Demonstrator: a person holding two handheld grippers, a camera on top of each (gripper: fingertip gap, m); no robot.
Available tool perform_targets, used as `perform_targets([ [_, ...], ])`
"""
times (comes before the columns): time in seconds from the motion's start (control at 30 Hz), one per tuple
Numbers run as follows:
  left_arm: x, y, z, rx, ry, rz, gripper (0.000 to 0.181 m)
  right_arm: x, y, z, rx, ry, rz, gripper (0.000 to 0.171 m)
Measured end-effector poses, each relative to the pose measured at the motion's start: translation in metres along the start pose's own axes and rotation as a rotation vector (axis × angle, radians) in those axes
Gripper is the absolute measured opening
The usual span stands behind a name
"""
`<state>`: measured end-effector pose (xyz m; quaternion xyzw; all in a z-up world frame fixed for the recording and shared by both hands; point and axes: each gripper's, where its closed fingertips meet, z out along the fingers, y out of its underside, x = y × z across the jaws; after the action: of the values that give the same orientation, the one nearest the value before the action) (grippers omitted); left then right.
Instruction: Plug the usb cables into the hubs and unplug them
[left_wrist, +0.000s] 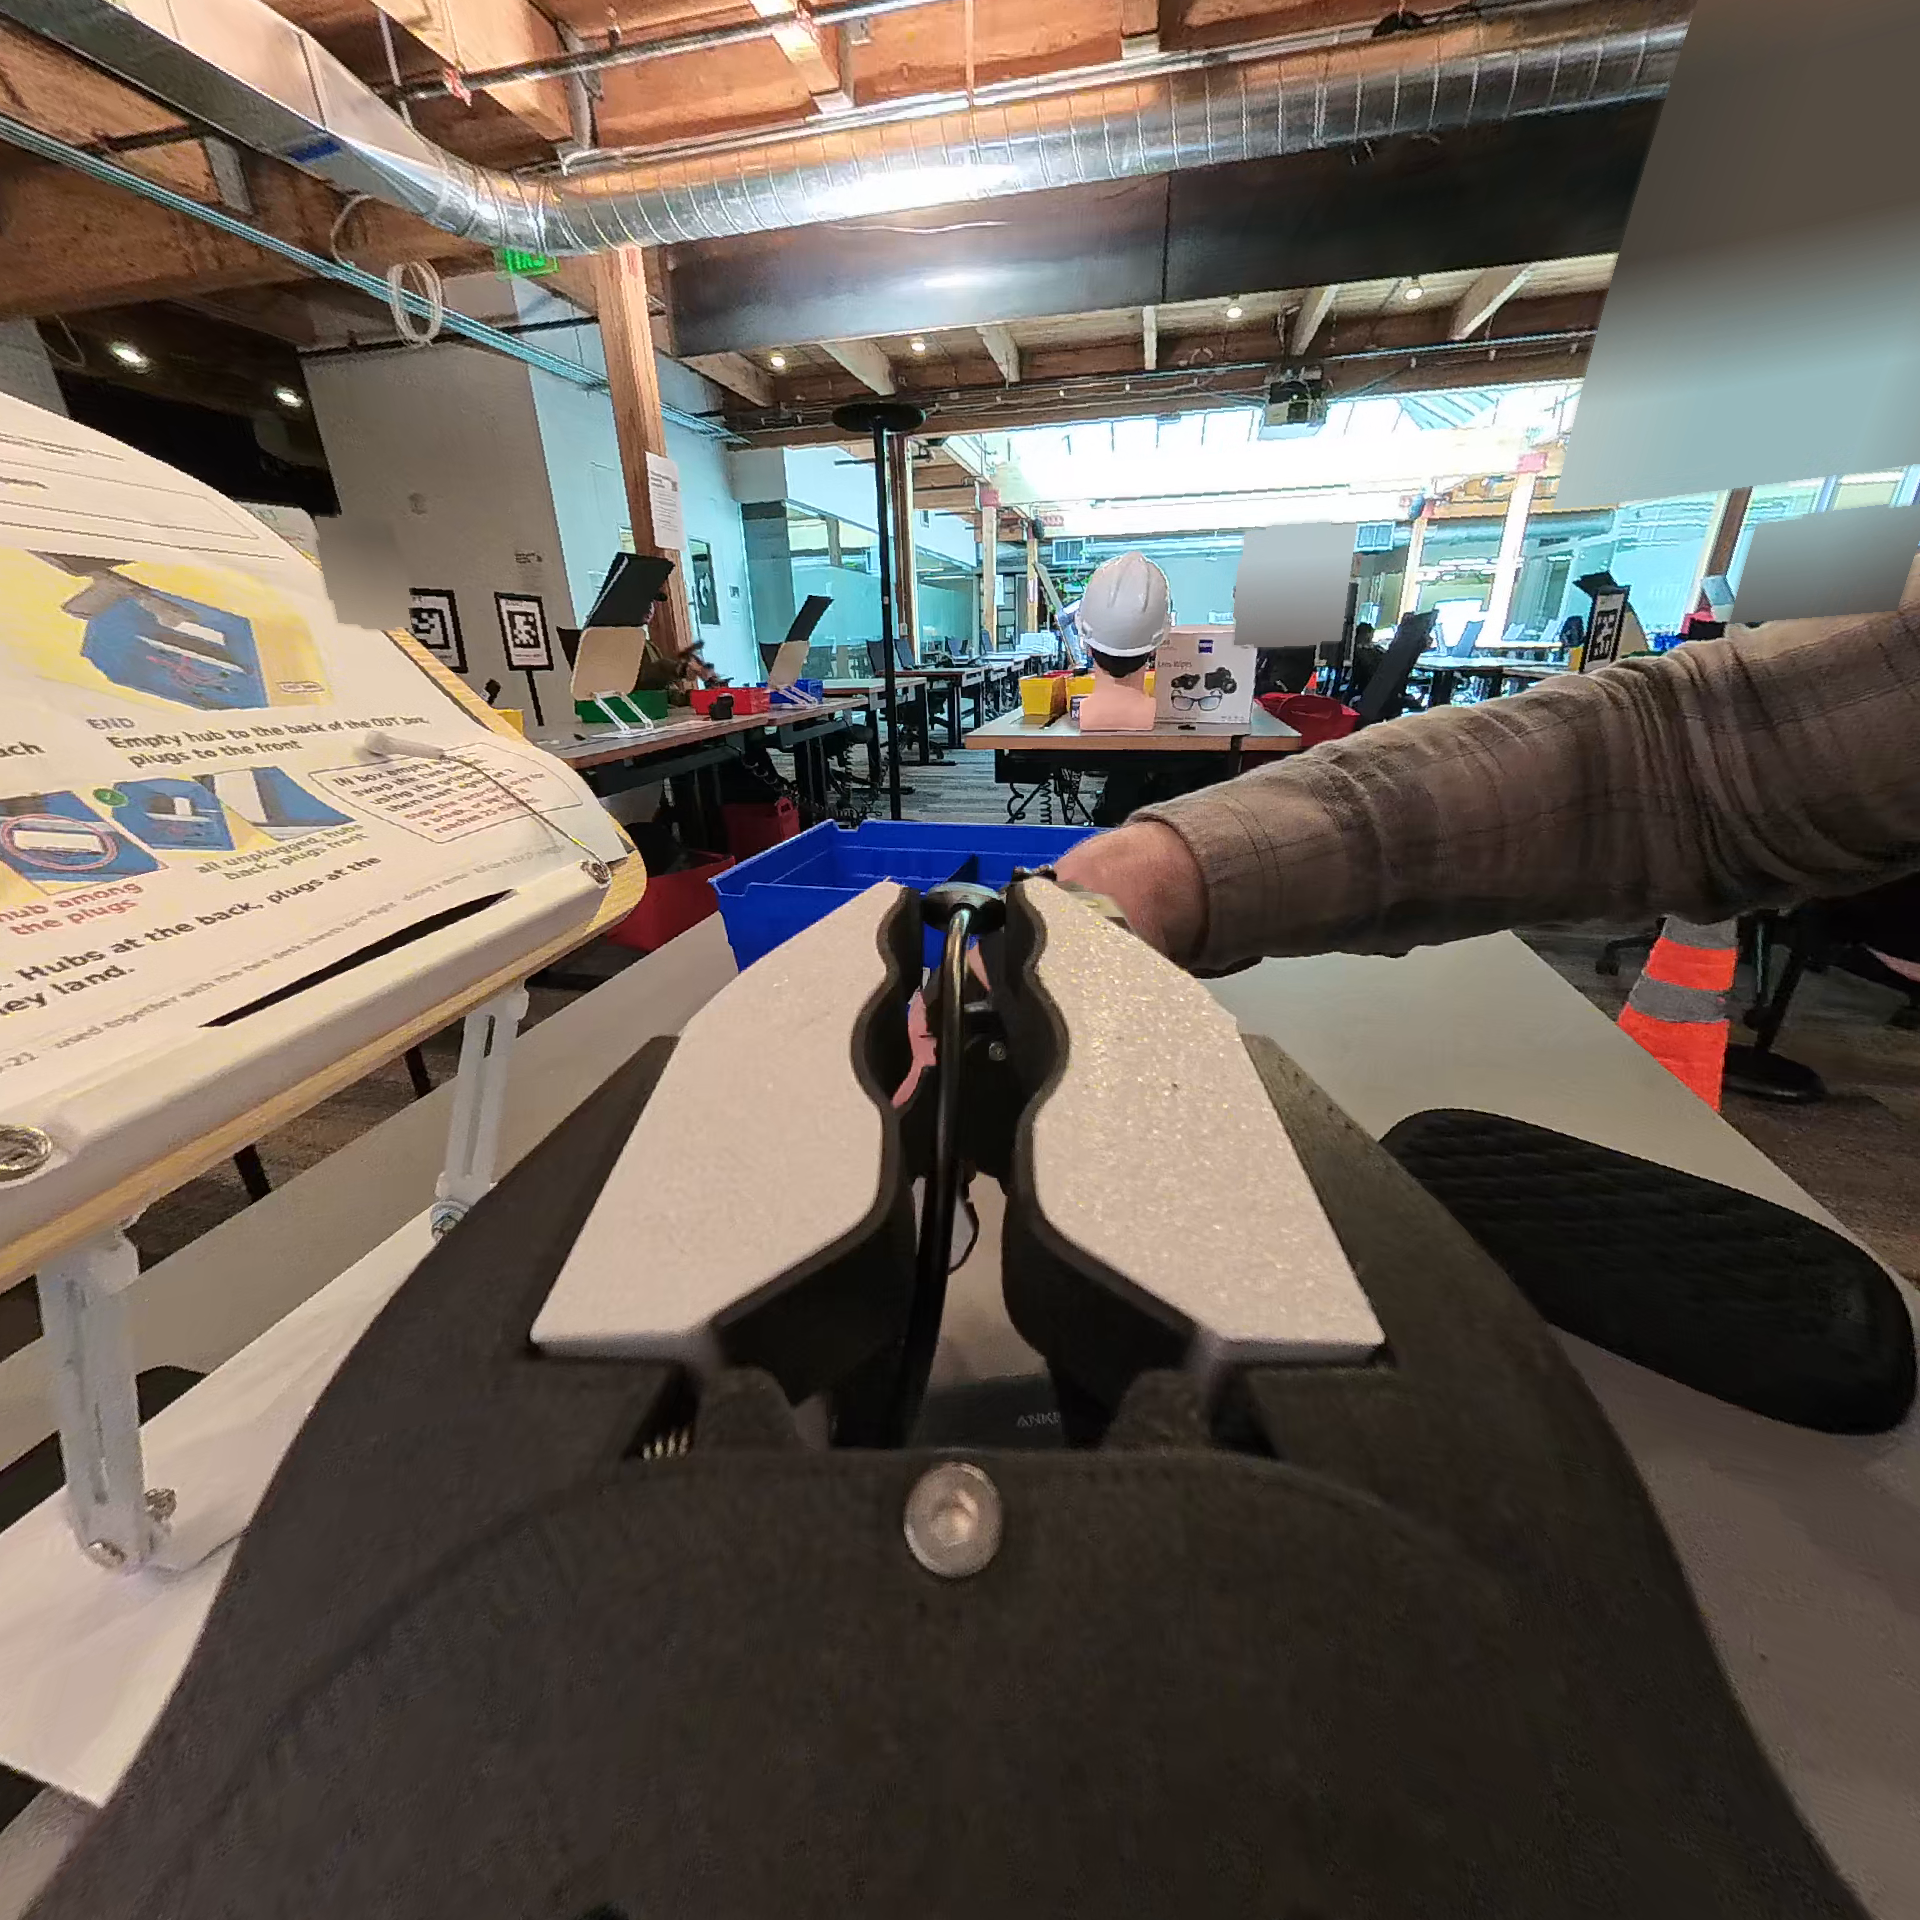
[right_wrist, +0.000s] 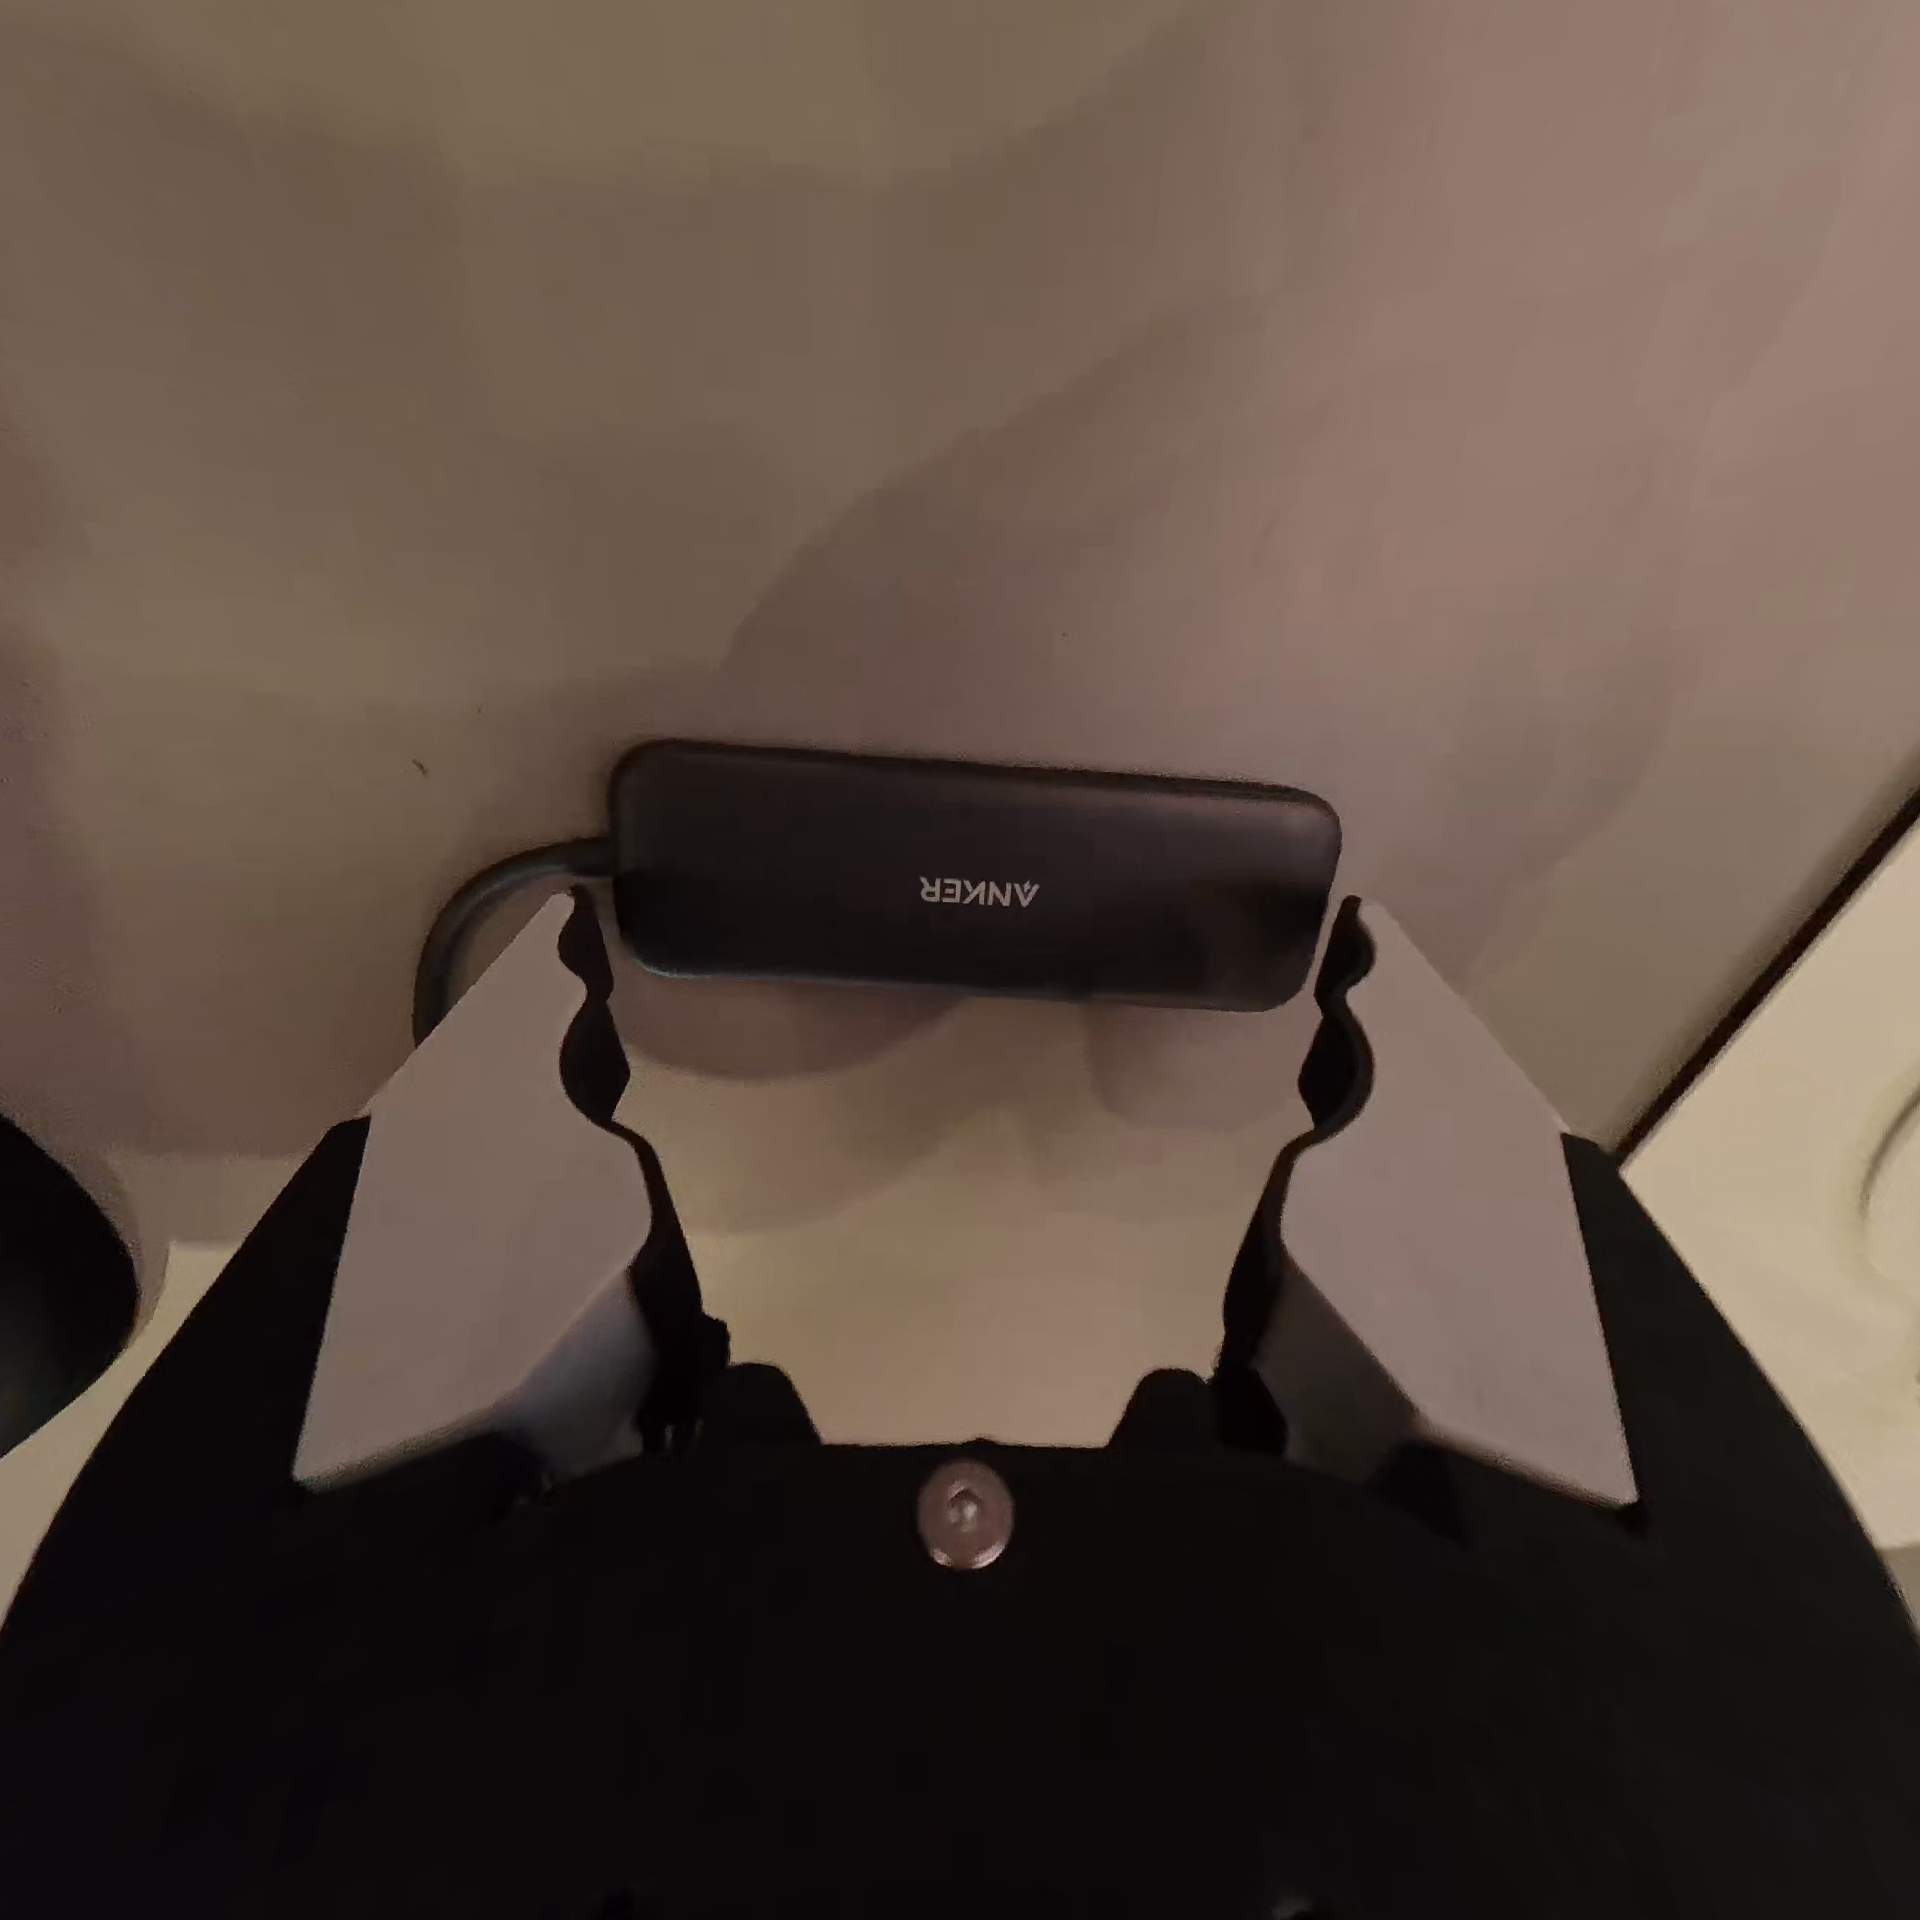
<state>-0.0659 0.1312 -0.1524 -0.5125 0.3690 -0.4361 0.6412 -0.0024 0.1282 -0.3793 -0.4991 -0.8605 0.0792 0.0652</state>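
Right wrist view: right hand-held gripper spread wide around dark white-lettered hub.

Left wrist view: low over the table, facing level across it toward a blue bin and the room beyond. Right wrist view: close, facing down at the hub on the tabletop. Shared: only the tabletop

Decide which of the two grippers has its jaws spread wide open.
The right gripper: its jaws stand wide apart at the ends of the dark hub on the table. The left gripper is shut on a thin black cable.
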Motion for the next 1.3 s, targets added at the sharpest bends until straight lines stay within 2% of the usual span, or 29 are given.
perform_targets([
  [0.3,-0.001,-0.001,-0.001,0.001,-0.006,0.004,0.015,0.000,-0.002,0.002,0.016,-0.030,0.051,0.129],
  [0.63,-0.003,0.002,-0.001,-0.009,-0.011,0.005,0.015,0.002,-0.002,-0.008,0.176,0.008,0.154,0.128],
  [0.97,-0.011,0.015,0.002,-0.063,-0.046,-0.015,0.015,0.018,-0.003,-0.071,0.397,0.184,0.223,0.128],
  [1.13,-0.004,0.021,0.007,-0.085,-0.020,-0.003,0.015,0.012,-0.008,-0.106,0.503,0.160,0.242,0.128],
  [1.3,0.002,0.030,0.014,-0.113,-0.008,0.002,0.015,0.003,-0.014,-0.125,0.524,0.097,0.225,0.128],
])
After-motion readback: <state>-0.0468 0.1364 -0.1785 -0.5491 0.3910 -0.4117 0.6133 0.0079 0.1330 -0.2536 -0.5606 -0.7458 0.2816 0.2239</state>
